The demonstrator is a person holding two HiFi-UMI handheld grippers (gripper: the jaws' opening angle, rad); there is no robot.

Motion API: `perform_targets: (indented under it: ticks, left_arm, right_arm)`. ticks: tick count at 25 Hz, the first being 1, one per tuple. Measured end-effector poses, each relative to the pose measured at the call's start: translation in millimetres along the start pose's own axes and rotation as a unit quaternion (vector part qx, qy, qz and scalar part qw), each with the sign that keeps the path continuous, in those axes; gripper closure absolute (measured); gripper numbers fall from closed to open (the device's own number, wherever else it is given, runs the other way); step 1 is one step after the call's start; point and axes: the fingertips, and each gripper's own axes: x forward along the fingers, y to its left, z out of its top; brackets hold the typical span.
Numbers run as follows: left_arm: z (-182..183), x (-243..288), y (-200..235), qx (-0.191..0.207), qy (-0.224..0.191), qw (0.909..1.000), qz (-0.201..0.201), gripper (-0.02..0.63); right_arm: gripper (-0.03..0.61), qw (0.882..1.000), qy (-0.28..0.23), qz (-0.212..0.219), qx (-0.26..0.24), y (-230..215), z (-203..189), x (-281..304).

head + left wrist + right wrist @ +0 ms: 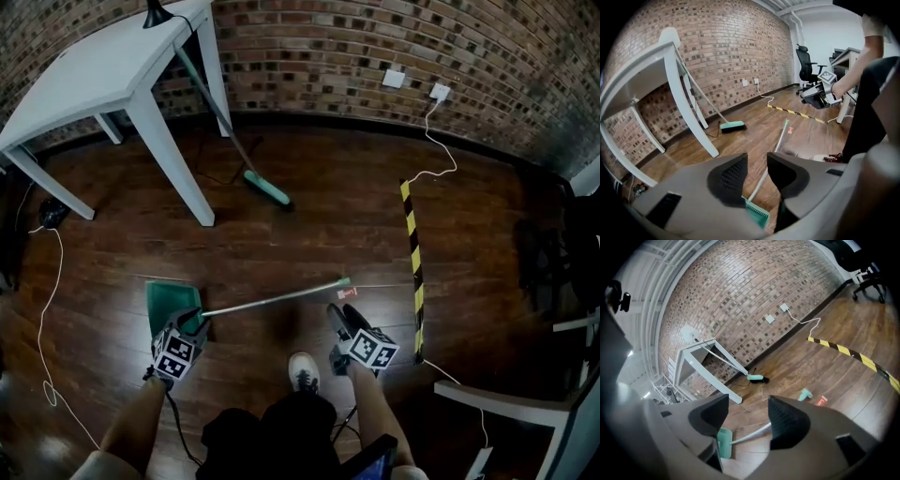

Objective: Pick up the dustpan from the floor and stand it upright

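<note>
The dustpan lies flat on the wooden floor: a green pan (169, 302) with a long grey handle (272, 298) that ends in a green tip (345, 280). My left gripper (192, 323) hovers over the spot where pan and handle meet, jaws open and apart from both. In the left gripper view the pan (757, 213) and handle (776, 150) show through the gap of that gripper (757, 176). My right gripper (342, 317) is open near the handle's tip end, holding nothing. In the right gripper view the pan (724, 444) lies beyond the right gripper (747, 420).
A green broom (267, 187) leans against a white table (103, 66) at the brick wall. A yellow-black striped strip (412, 267) runs along the floor at right, with a small red scrap (347, 292) near the handle tip. The person's shoe (302, 370) stands between the grippers.
</note>
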Motion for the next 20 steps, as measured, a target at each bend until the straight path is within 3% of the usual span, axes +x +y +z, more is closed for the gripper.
perform_targets:
  ticks: [4,11,16,20]
  left_arm:
    - [-61.3,67.1,-11.5,-0.003,0.033,0.9992,-0.02,0.471]
    - [-136.4,155.9,-28.3,0.009,0.076,0.9968,-0.022,0.451]
    - [-172.4,193.4,-26.2,0.016,0.106,0.9937,-0.033,0.431]
    - [-195.7,215.6,-30.0,0.053,0.14,0.9878,-0.043,0.414]
  right_arm:
    - [0.295,0.999,0.023,0.003,0.022,-51.1,-51.8,40.5]
    - [0.266,0.998,0.024,0.014,0.063,-111.3,-94.1,104.2]
    - [0.235,0.996,0.017,0.017,0.082,-122.8,-94.6,146.5]
    - [0.218,0.994,0.011,0.007,0.107,-130.7,-99.3,167.6]
